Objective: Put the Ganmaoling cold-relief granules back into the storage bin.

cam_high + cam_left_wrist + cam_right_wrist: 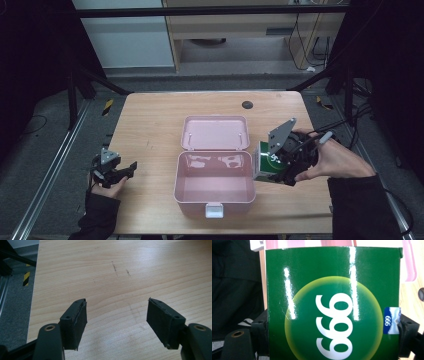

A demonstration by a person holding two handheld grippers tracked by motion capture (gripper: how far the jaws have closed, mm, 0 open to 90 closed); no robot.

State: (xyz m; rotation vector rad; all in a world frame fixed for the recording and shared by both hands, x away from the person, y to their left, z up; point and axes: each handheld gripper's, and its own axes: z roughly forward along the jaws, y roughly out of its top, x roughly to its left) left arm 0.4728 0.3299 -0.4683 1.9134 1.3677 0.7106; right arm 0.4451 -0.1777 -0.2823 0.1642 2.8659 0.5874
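Right gripper (pixel 274 169) clamps a green box (pixel 266 163) just above the desk (pixel 150 115) near its right edge, beside an open pink case (pixel 214 192); left gripper (pixel 131 167) rests open near the left edge

Dim, soft overhead light leaves dark surroundings, with streaks of glare on the green box (pixel 332 302).

Green box (pixel 332 302) (white "999" on yellow-green disc), pink case (pixel 215 185), pale wooden table (pixel 150 120)
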